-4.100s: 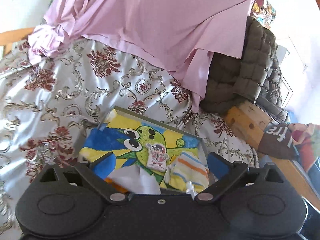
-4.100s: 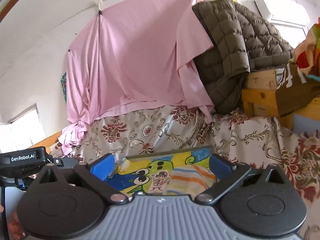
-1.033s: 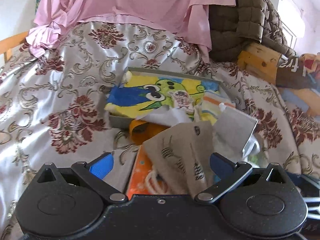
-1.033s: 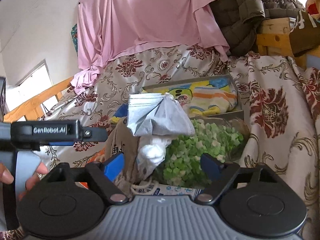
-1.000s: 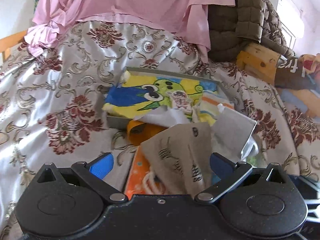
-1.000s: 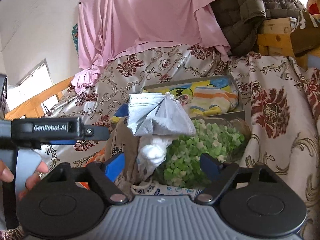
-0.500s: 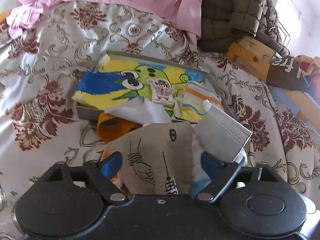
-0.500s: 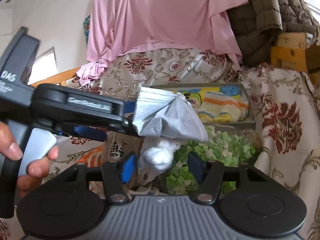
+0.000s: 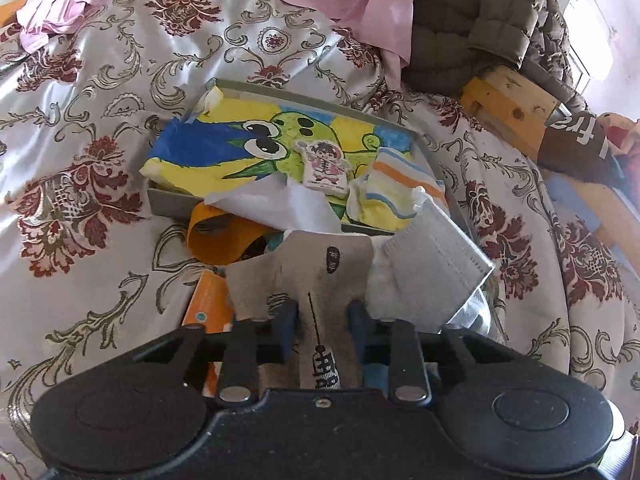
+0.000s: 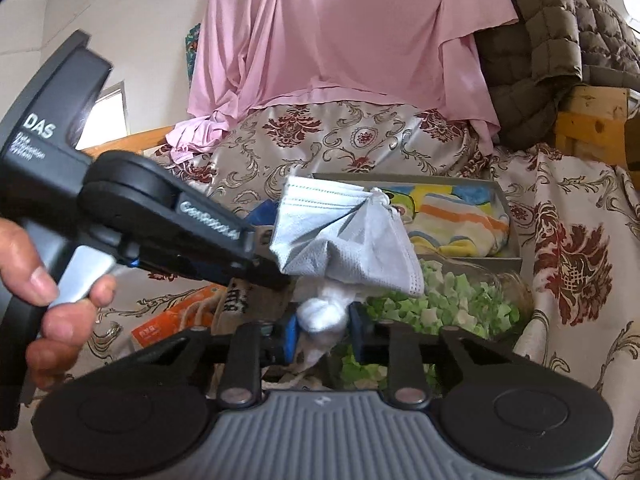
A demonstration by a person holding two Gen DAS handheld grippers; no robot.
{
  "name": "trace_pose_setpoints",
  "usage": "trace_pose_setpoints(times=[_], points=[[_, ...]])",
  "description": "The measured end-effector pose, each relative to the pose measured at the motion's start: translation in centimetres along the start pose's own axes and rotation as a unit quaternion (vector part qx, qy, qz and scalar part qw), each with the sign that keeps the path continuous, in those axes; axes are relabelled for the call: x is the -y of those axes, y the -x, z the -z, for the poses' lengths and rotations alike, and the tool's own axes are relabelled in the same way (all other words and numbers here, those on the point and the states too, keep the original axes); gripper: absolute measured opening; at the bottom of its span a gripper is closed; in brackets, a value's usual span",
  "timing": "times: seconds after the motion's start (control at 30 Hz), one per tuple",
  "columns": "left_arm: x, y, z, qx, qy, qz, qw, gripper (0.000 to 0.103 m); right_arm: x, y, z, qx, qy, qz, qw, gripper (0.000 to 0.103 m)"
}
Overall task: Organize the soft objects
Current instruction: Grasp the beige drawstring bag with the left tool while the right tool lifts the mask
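On the left of the right wrist view a hand (image 10: 52, 300) grips the handle of the left gripper (image 10: 276, 278), something the left wrist view cannot show. Seen from its own camera, the left gripper (image 9: 322, 320) has just been closing, and its blue pads now pinch the near edge of a grey-brown printed cloth (image 9: 308, 272). Just left of that cloth lie an orange packet (image 9: 208, 304) and an orange cup (image 9: 218, 236). Beyond them, the grey tray (image 9: 172, 204) holds a cartoon towel (image 9: 240, 148) and a striped cloth (image 9: 400, 184). The grey face mask (image 9: 432, 280) sits right of the printed cloth. The right gripper (image 10: 322, 332), also just narrowed, clamps a white knotted cloth (image 10: 324, 312) under the mask (image 10: 344, 248). Only this view shows the green foam pieces (image 10: 440, 300) to the right.
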State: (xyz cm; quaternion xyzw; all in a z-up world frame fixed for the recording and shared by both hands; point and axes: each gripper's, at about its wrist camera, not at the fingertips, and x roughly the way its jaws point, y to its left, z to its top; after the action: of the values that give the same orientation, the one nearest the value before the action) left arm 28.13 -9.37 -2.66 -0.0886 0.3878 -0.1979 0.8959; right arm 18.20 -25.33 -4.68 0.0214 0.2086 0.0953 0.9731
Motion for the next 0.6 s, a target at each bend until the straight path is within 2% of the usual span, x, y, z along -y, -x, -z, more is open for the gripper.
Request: trace_pose_setpoints(times=[0.07, 0.27, 0.43, 0.6], points=[[-0.3, 0.6, 0.0, 0.001, 0.006, -0.002, 1.0000, 0.020, 0.0, 0.3, -0.2, -0.002, -0.004, 0.002, 1.000, 0.025], [-1.1, 3.6, -0.1, 0.013, 0.022, -0.008, 0.9996, 0.018, -0.3, 2.8, -1.1, 0.025, -0.002, -0.001, 1.000, 0.024], [-1.4, 6.9, -0.3, 0.027, 0.015, -0.006, 0.9995, 0.018, 0.0, 6.0, -1.4, 0.042, -0.015, -0.005, 0.999, 0.023], [-1.8, 8.5, 0.1, 0.022, 0.003, -0.010, 0.9997, 0.018, 0.7, 7.6, -1.5, 0.018, -0.035, -0.018, 0.999, 0.024]])
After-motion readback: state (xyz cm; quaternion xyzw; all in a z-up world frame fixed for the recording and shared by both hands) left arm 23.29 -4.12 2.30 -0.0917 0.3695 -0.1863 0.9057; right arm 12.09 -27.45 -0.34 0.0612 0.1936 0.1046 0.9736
